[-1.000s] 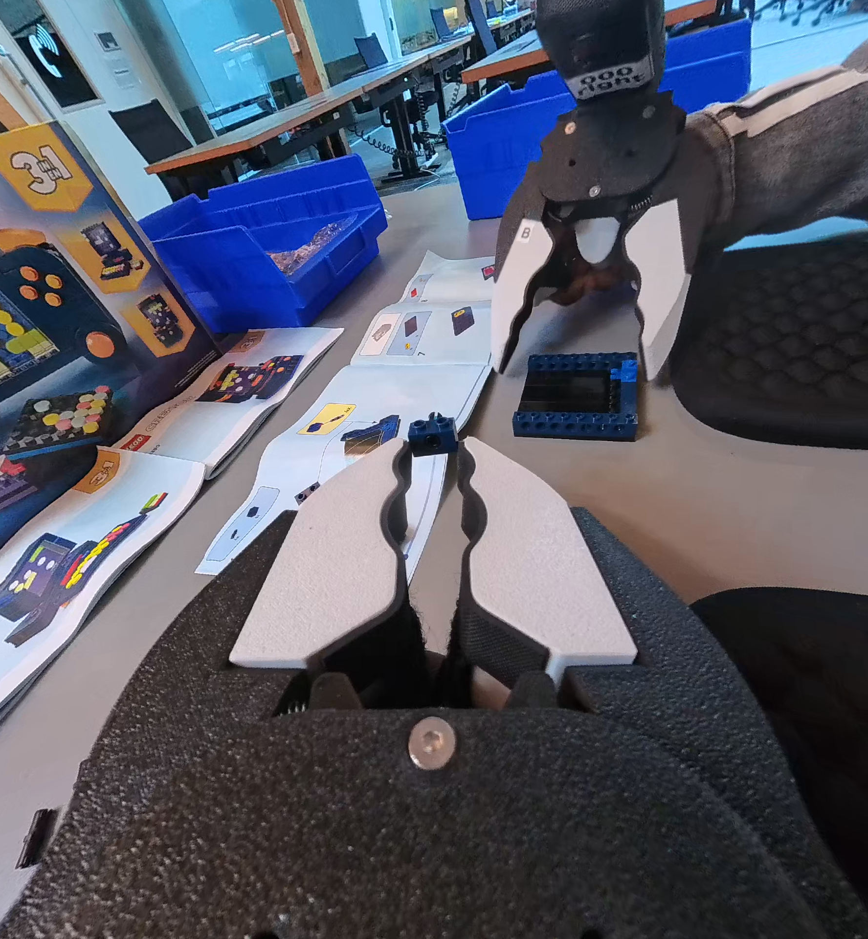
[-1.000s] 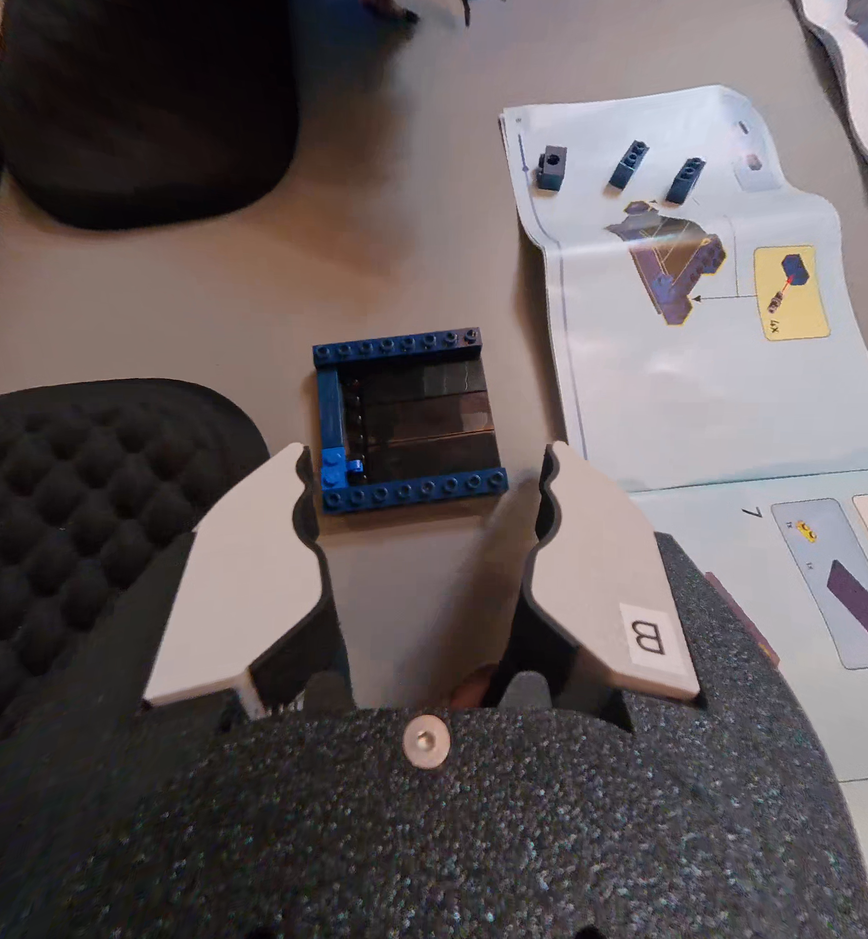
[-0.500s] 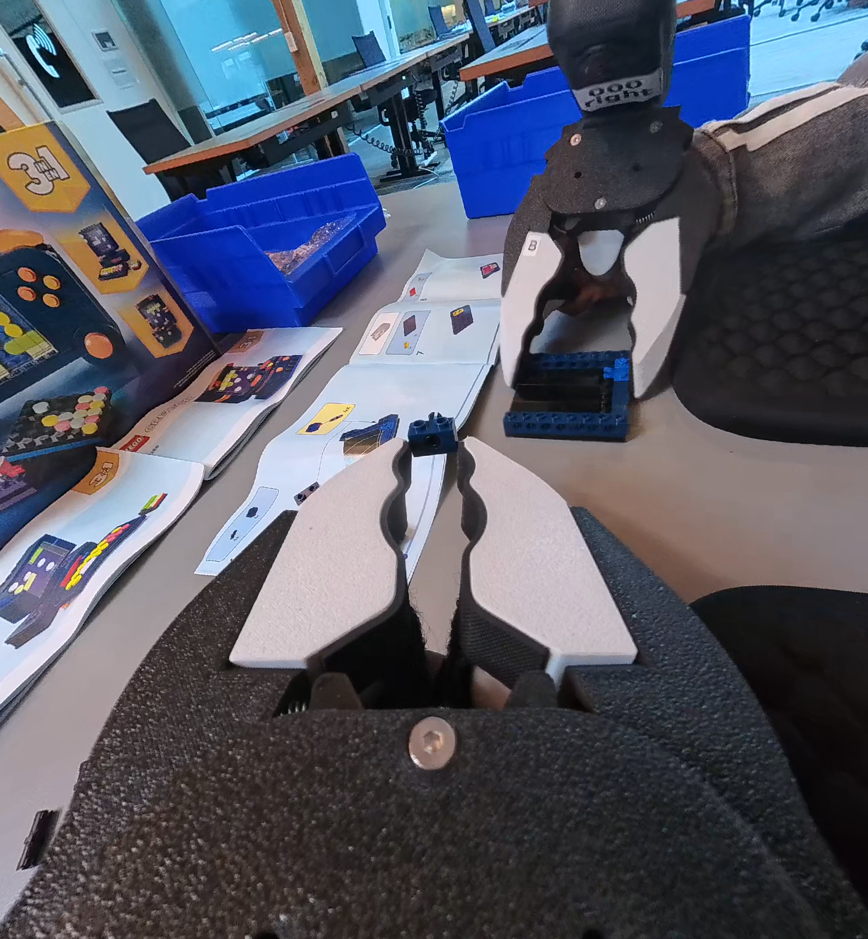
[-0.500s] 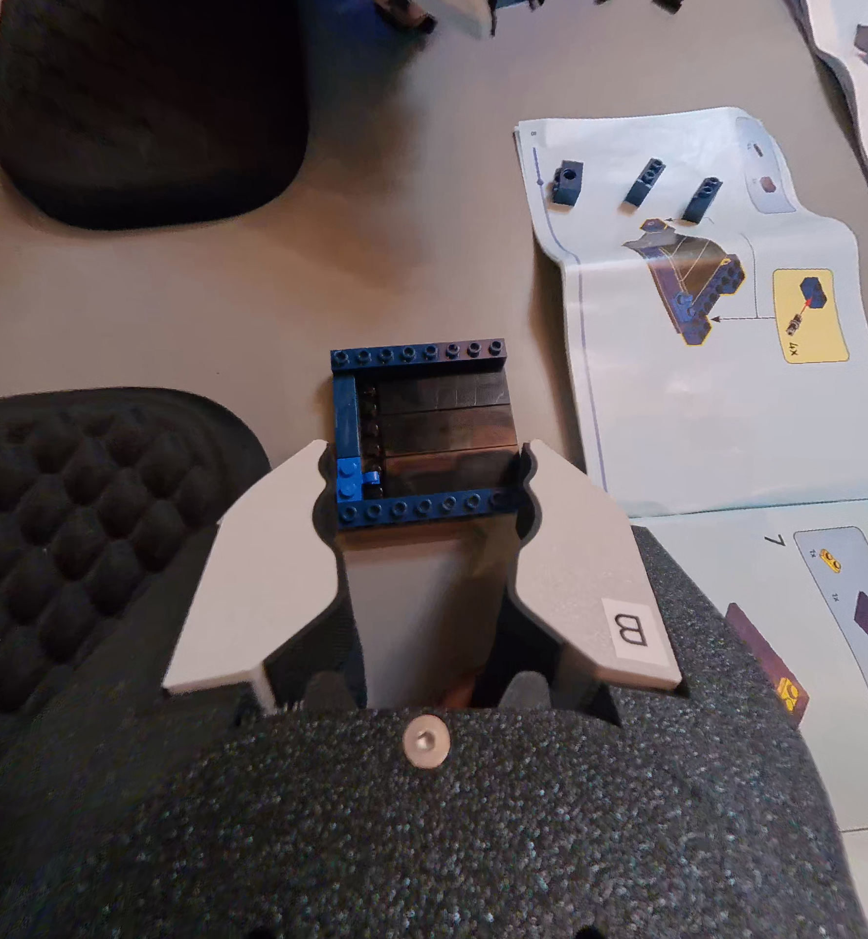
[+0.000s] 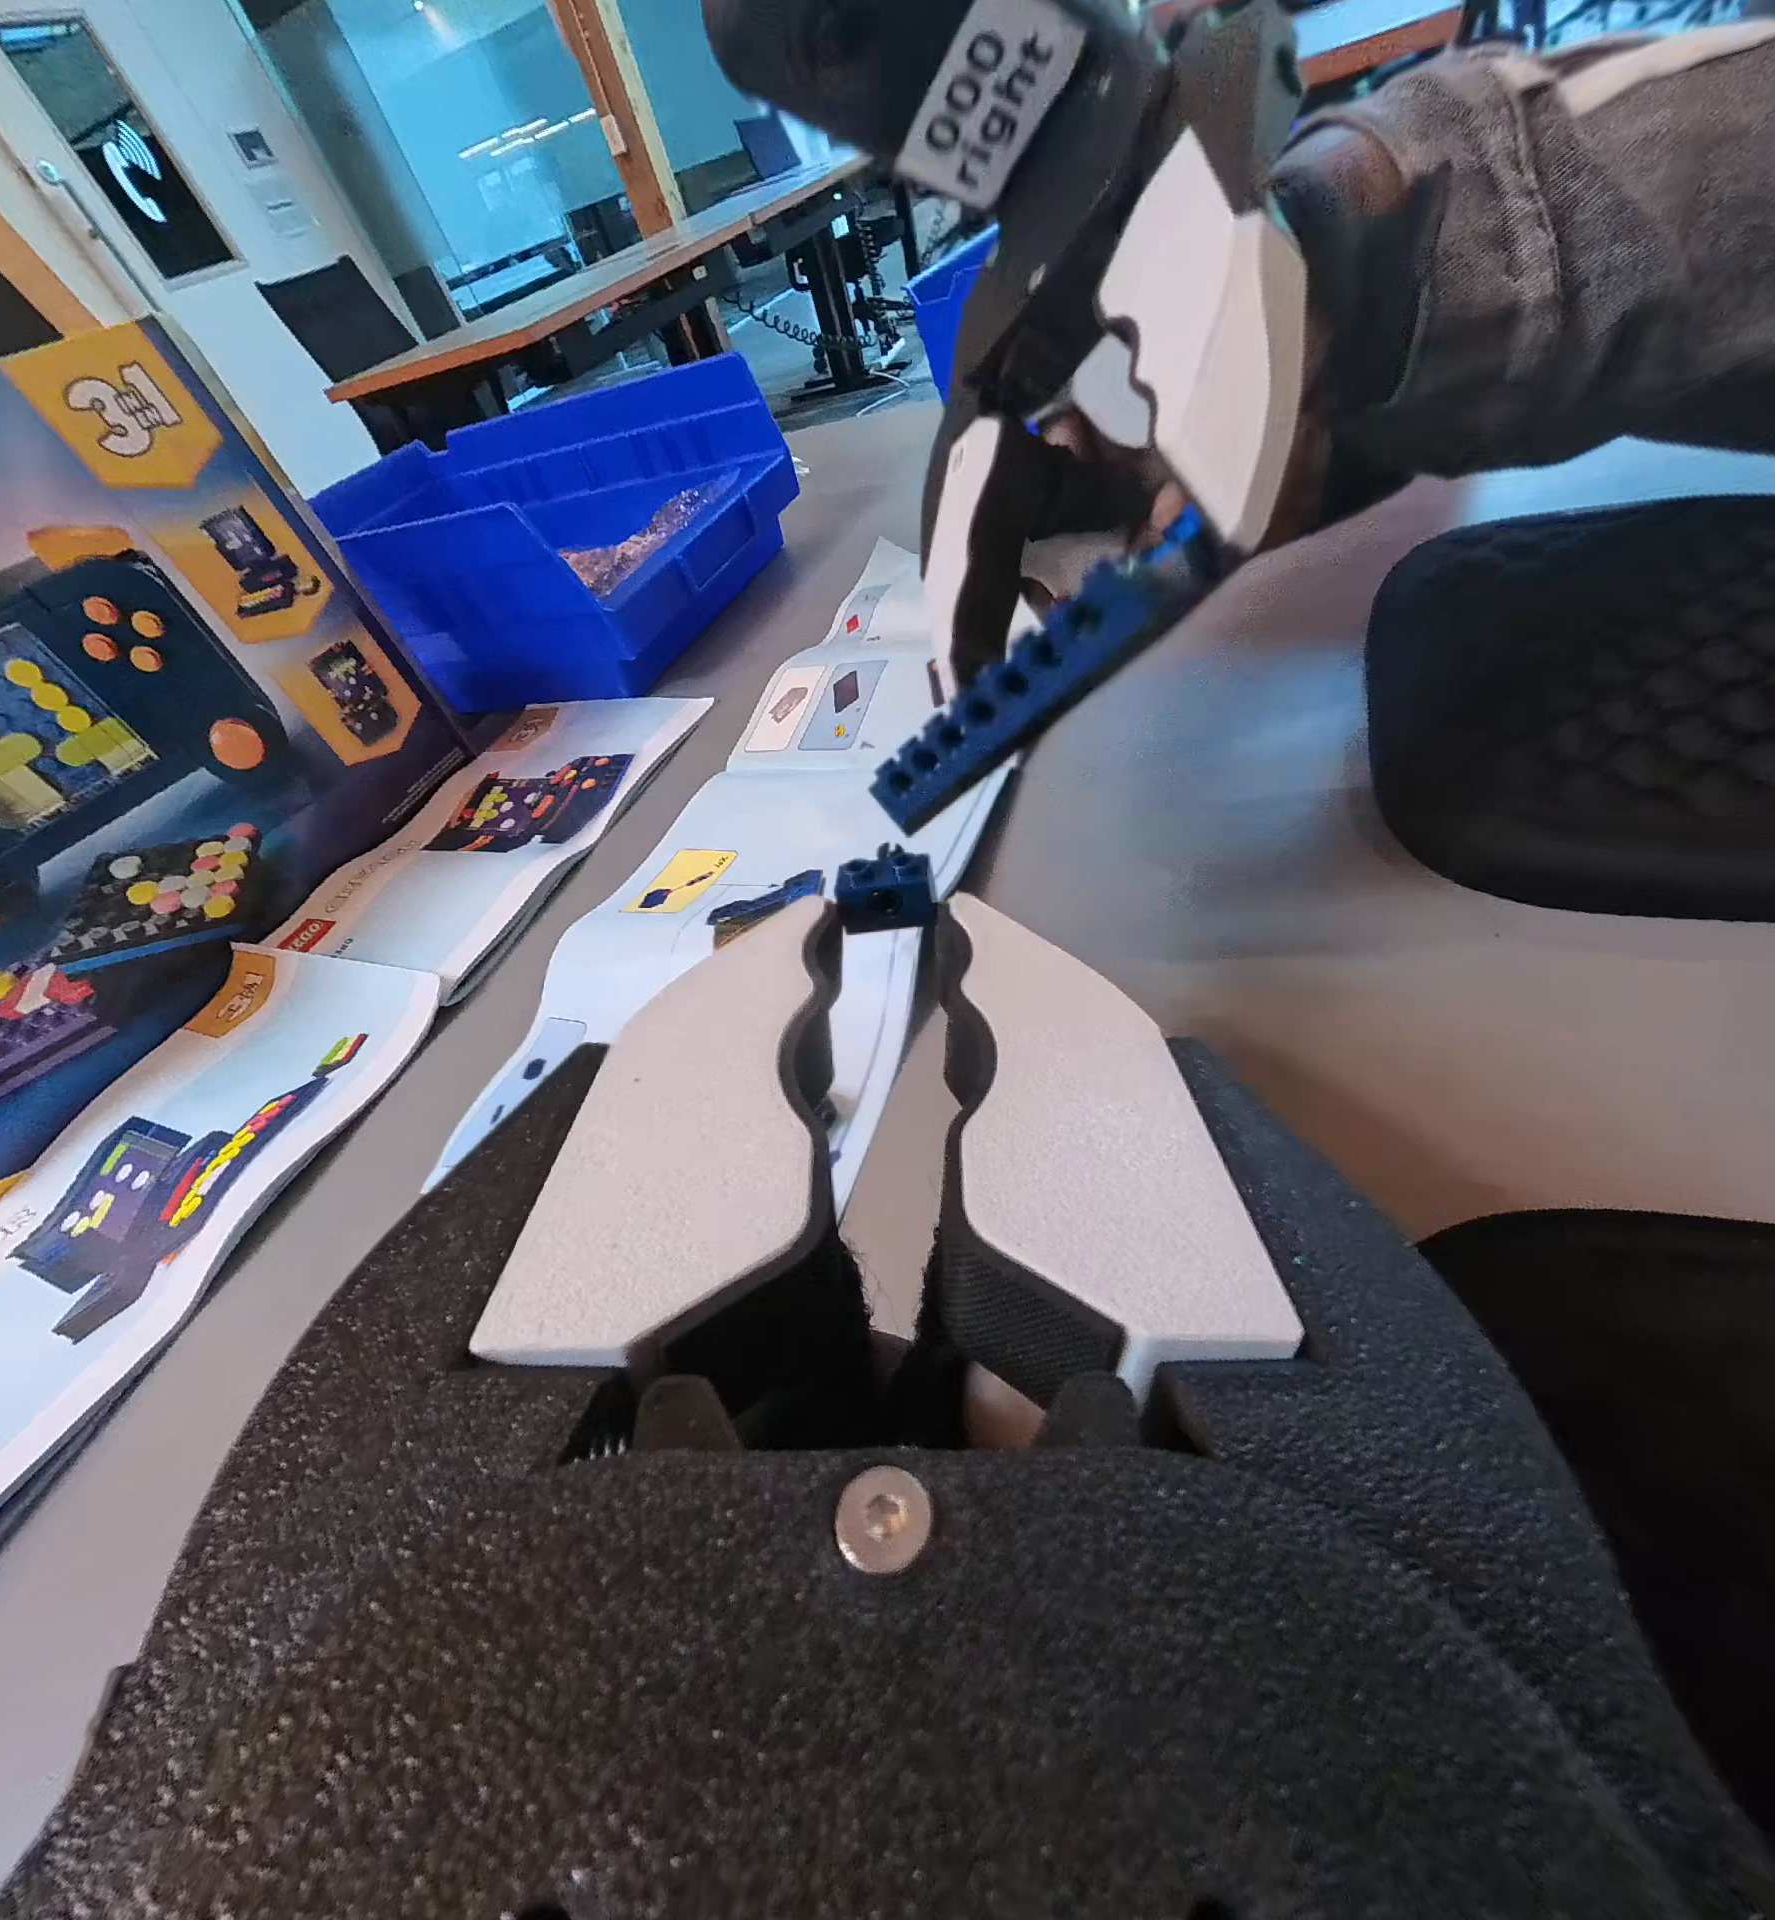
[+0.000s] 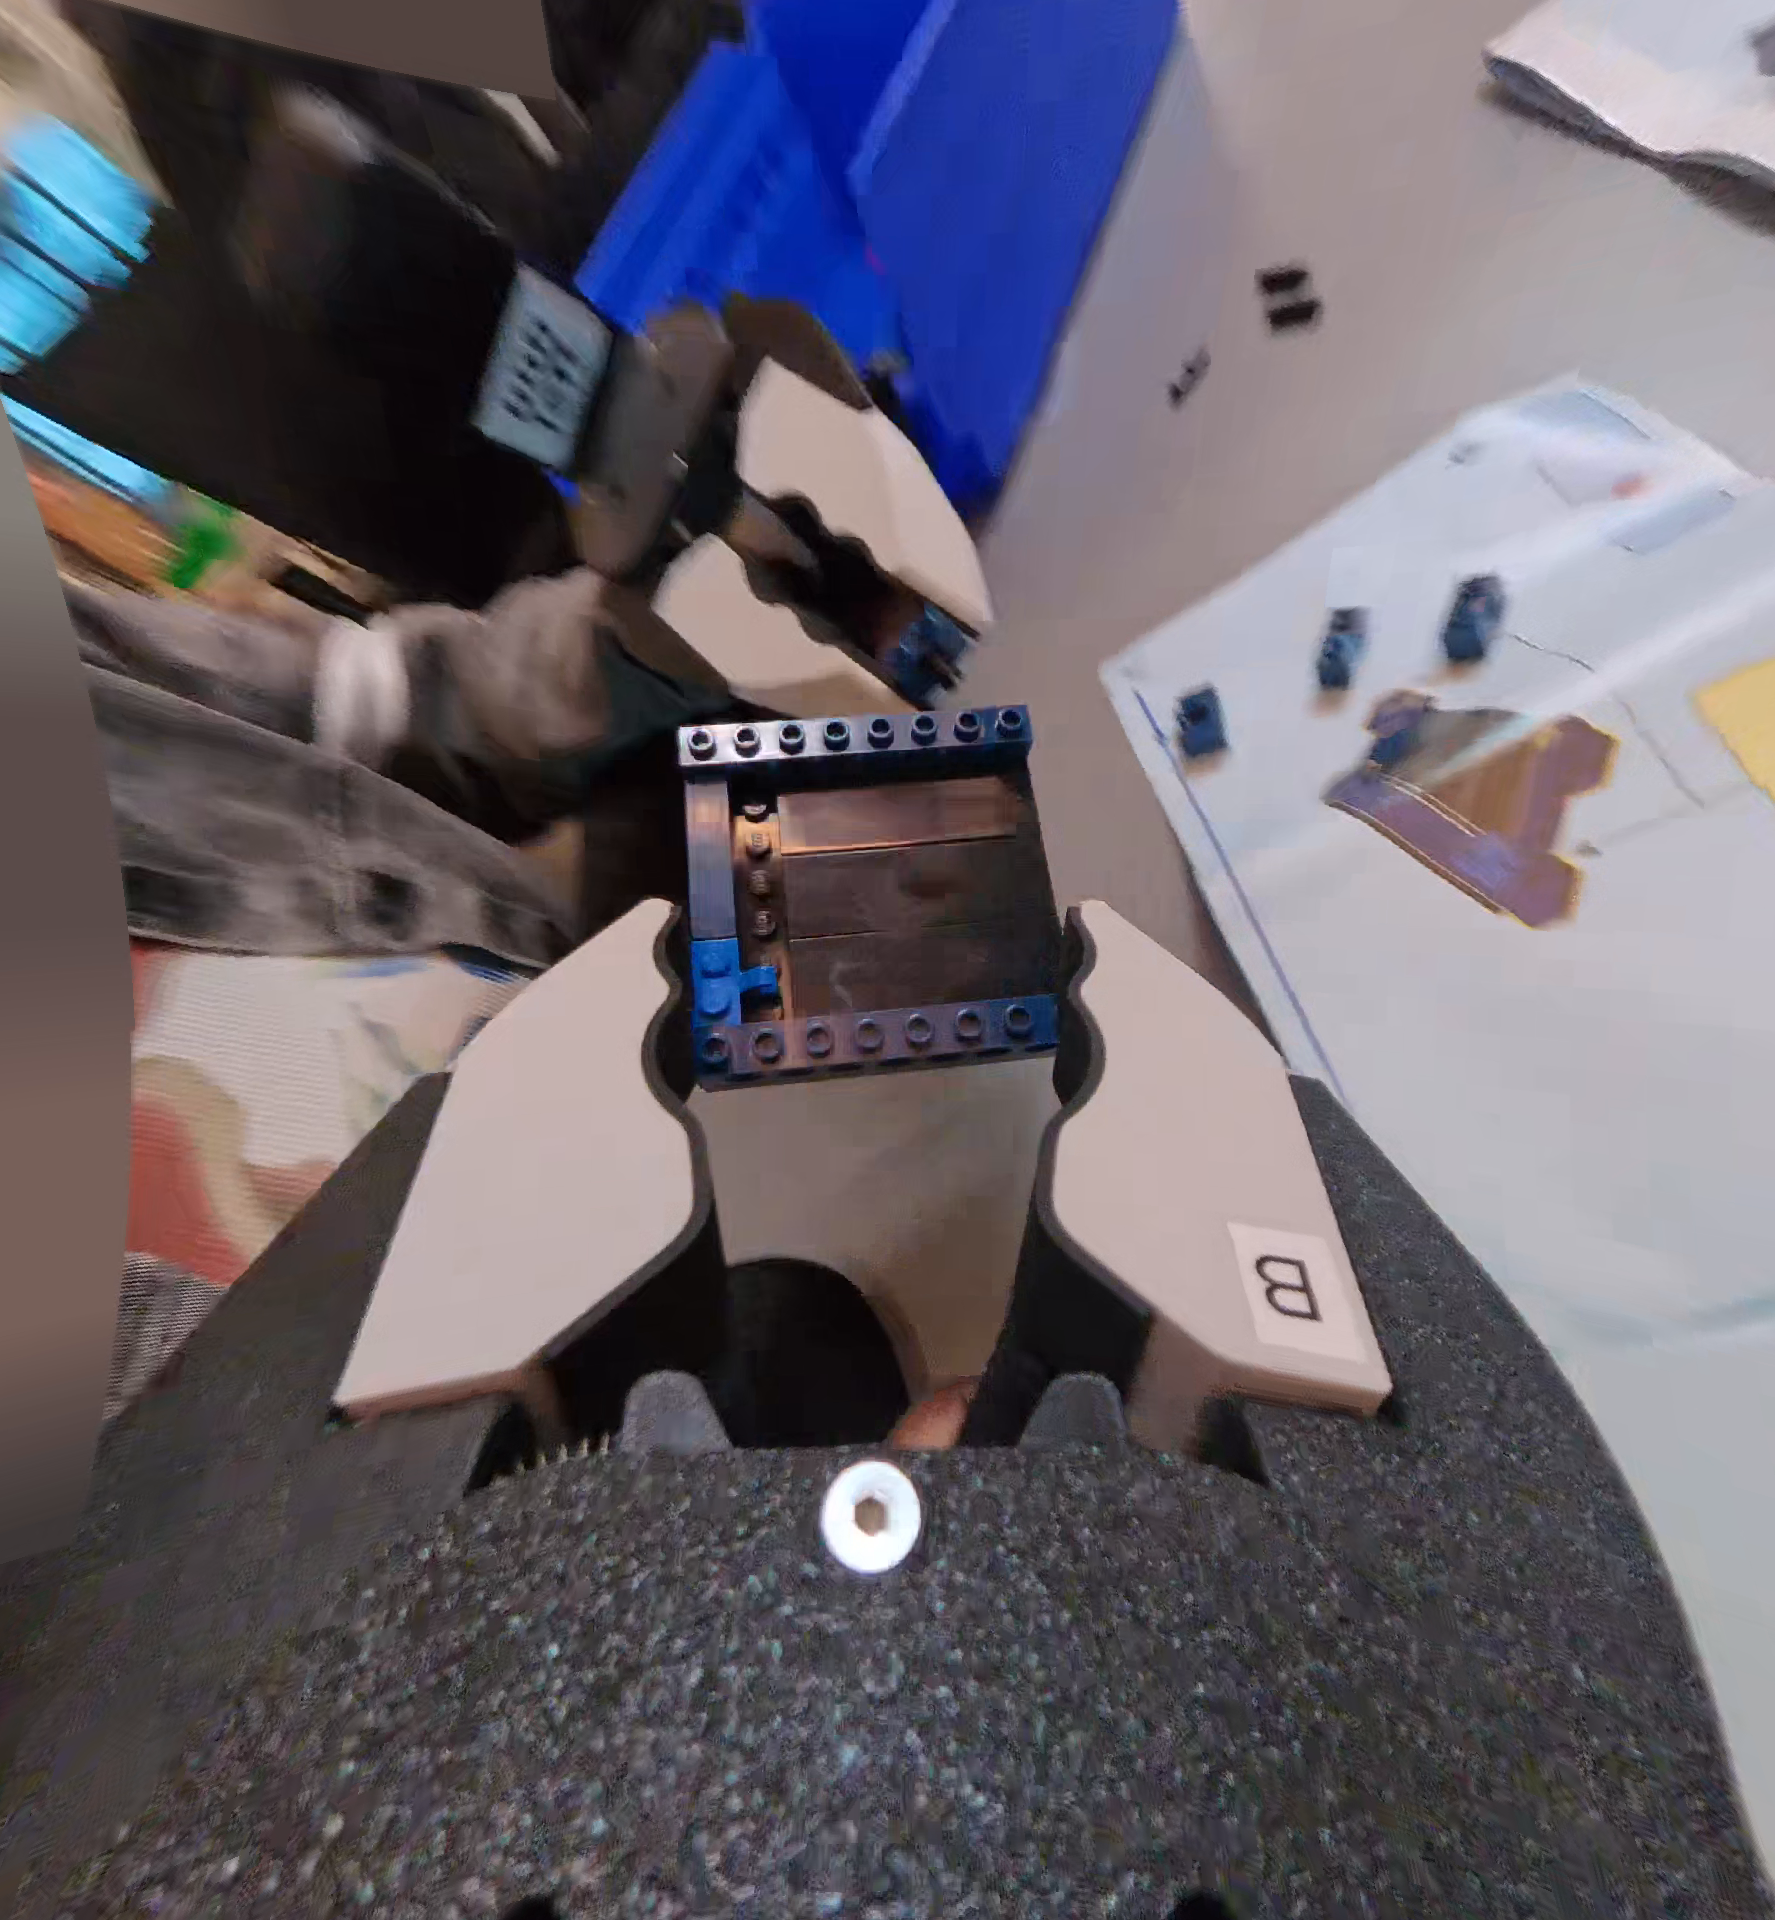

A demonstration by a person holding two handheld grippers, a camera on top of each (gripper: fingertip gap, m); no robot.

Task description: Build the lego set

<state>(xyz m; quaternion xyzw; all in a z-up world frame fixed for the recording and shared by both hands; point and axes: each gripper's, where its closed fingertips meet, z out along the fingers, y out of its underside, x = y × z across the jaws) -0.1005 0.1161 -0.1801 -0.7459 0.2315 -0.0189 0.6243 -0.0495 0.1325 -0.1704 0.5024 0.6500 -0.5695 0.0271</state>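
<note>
My left gripper (image 5: pixel 885 920) is shut on a small dark blue brick (image 5: pixel 883 891) with a hole in its side, held at the fingertips above an open instruction booklet (image 5: pixel 748 904). My right gripper (image 6: pixel 867 997) is shut on a square dark blue and black brick frame (image 6: pixel 867 899), gripped at its near edge and lifted off the table. In the left wrist view the frame (image 5: pixel 1008 696) hangs tilted in the right gripper (image 5: pixel 1080 592), just above and beyond my small brick. In the right wrist view the left gripper (image 6: pixel 924 634) with its brick is just behind the frame.
Three small dark blue bricks (image 6: pixel 1340 649) lie on the booklet page (image 6: pixel 1485 935). Blue bins (image 5: pixel 571 540) and a toy box (image 5: pixel 83 665) stand at the left, with more booklets (image 5: pixel 509 831). Black padded cushions (image 5: pixel 1610 707) lie at the right.
My right gripper closed on the brick frame on the table, lifted it and tilted it up toward the left gripper. My left gripper stayed in place, holding the small brick.
</note>
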